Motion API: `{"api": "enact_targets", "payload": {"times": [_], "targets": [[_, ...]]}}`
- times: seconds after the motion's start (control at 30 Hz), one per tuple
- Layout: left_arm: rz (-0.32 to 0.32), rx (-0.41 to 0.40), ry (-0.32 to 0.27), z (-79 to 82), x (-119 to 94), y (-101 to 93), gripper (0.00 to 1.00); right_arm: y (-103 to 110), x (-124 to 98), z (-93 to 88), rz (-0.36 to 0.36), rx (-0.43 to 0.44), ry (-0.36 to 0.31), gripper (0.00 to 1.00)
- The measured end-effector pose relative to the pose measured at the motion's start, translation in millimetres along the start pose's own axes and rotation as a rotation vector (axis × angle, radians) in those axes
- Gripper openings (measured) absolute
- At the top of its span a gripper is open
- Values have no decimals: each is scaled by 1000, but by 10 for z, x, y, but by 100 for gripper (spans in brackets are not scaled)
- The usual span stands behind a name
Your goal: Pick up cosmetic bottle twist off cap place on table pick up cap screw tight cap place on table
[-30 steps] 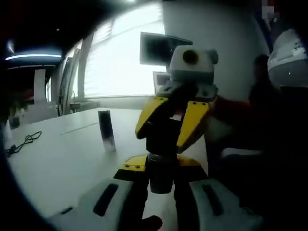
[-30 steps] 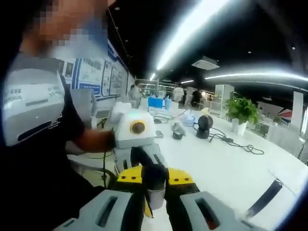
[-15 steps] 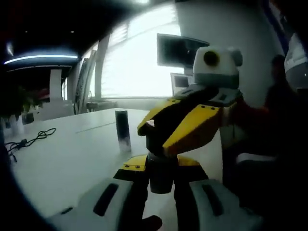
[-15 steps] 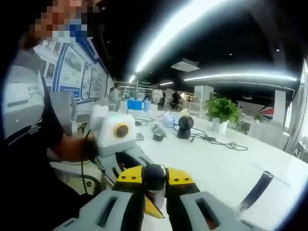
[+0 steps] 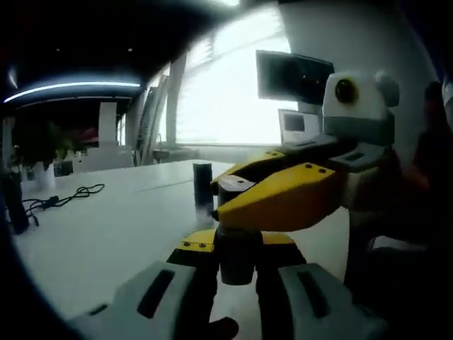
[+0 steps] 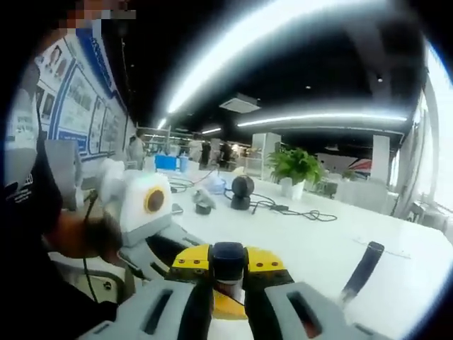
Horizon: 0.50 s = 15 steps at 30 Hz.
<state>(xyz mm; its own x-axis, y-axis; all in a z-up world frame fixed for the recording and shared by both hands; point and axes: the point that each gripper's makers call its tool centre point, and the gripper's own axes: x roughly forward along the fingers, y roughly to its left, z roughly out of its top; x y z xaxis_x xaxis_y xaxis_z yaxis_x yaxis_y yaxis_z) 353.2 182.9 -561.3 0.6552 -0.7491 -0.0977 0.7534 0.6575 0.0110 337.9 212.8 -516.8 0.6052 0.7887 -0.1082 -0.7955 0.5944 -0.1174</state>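
No brand, label or lettering can be read on anything here; the posters on the blue-trimmed wall (image 6: pixel 78 99) are too blurred to make out.

I hold the cosmetic bottle (image 5: pixel 237 255) between my two tools, above the near edge of the white table (image 5: pixel 106 234). My left tool (image 5: pixel 237 273) is clamped on its dark, cylindrical body, the yellow-tipped jaws pressing it from both sides. My right tool (image 6: pixel 228 273) is closed on the dark cap (image 6: pixel 228 253) at the bottle's top; below the cap a pale stretch of the bottle shows between the jaws. In the left gripper view the right tool reaches in from the right, its yellow jaws lying nearly level across the top of the bottle.

A second dark, slender bottle (image 5: pixel 203 185) stands upright on the table, well apart from the one I hold; in the right gripper view it appears on the right, leaning with the camera's tilt. Farther along the table lie a black cable (image 5: pixel 60 200), a round black device (image 6: pixel 243 190) and a potted plant (image 6: pixel 294 168).
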Motion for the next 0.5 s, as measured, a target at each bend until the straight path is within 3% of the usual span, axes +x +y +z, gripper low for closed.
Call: {"api": "enact_targets", "payload": {"times": [0.3, 0.5], "targets": [[77, -7, -30, 35, 7, 80, 10, -59, 27, 29, -103, 26, -34, 11], [95, 23, -51, 43, -35, 84, 10, -90, 18, 21, -104, 101, -43, 11]]}}
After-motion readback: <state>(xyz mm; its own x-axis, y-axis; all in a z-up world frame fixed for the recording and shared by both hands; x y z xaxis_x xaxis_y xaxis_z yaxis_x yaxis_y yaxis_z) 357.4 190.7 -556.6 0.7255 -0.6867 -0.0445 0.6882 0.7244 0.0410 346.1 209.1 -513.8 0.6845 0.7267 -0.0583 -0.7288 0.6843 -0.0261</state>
